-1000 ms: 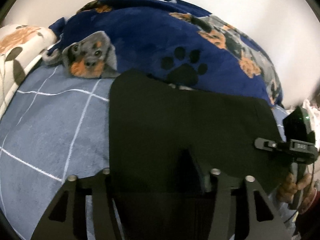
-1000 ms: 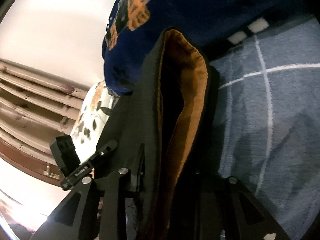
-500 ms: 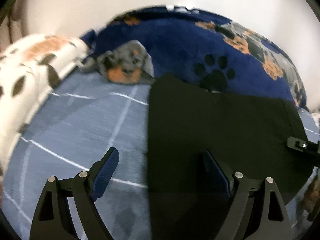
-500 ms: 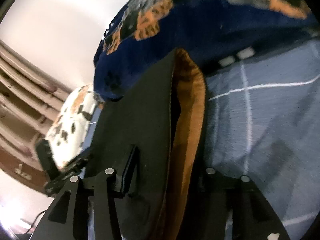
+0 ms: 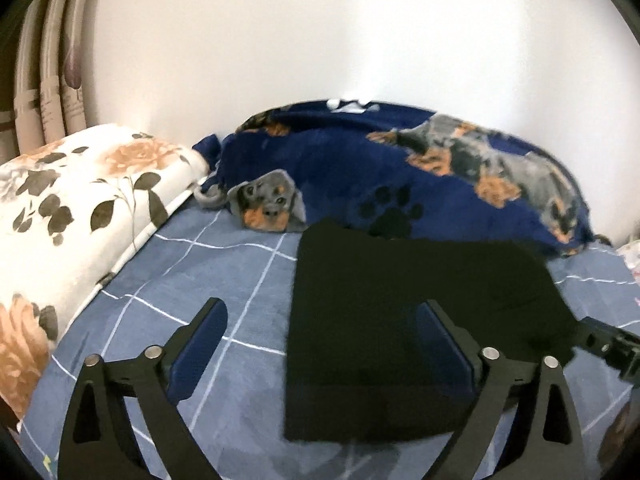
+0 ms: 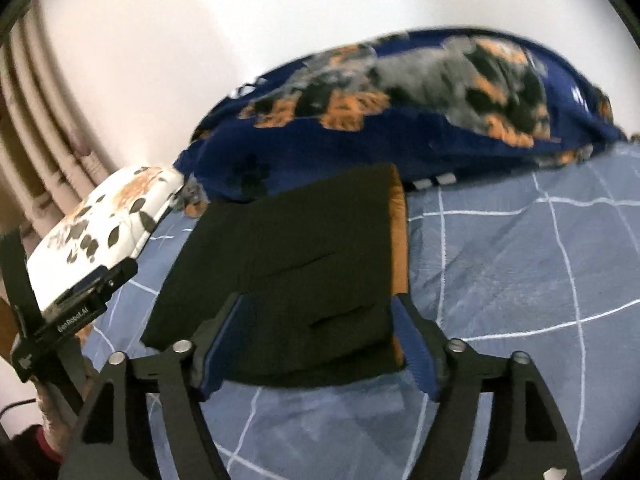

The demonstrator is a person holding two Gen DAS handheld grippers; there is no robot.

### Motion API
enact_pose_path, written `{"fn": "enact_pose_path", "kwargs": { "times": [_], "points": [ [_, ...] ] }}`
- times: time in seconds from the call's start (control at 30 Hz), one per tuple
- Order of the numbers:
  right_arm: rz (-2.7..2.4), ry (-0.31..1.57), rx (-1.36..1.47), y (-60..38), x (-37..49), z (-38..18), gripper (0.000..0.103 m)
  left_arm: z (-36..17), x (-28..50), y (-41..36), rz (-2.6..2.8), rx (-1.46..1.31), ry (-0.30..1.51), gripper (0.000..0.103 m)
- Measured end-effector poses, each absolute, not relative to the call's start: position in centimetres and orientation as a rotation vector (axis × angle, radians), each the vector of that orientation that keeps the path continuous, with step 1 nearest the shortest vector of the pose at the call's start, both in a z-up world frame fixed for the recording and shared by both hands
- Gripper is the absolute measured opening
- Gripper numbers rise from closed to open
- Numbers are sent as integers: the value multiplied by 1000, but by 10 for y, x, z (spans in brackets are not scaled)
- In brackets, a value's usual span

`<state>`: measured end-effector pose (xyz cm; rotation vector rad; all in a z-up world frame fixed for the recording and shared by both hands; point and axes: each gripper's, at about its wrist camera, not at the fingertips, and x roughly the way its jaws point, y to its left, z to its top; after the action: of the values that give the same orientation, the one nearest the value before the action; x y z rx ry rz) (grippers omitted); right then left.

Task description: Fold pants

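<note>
The black pants [image 5: 408, 316] lie folded flat on the blue checked bed sheet [image 5: 160, 280]. In the right wrist view the pants [image 6: 304, 264] show an orange lining [image 6: 398, 240] along their right edge. My left gripper [image 5: 320, 332] is open and empty above the pants' near left edge. My right gripper [image 6: 316, 340] is open and empty over the pants' near right corner, and the jaws stand apart on either side of the fabric. The right gripper's body [image 5: 612, 348] shows at the right edge of the left wrist view; the left gripper's body [image 6: 76, 300] shows at the left of the right wrist view.
A dark blue dog-print blanket [image 5: 400, 176] is bunched along the wall behind the pants. A floral pillow [image 5: 76, 208] lies at the left. A white wall [image 5: 320, 40] is behind the bed and curtains [image 5: 44, 60] hang at far left.
Both grippers opened and let go of the pants, then pulled back and up. The pants now lie flat on the sheet.
</note>
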<state>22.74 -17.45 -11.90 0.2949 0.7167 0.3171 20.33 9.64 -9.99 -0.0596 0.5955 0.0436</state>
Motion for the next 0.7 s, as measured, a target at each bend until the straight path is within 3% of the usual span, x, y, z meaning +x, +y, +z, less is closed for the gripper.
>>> {"fn": "enact_pose_path", "kwargs": {
  "times": [0.2, 0.53, 0.7],
  "points": [
    [339, 699, 301, -165, 203, -102, 77, -79, 172, 83, 44, -8, 552, 97],
    [380, 613, 290, -159, 154, -60, 82, -8, 102, 69, 106, 47, 322, 103],
    [394, 571, 295, -162, 134, -42, 83, 23, 75, 59, 59, 50, 308, 103]
  ]
}}
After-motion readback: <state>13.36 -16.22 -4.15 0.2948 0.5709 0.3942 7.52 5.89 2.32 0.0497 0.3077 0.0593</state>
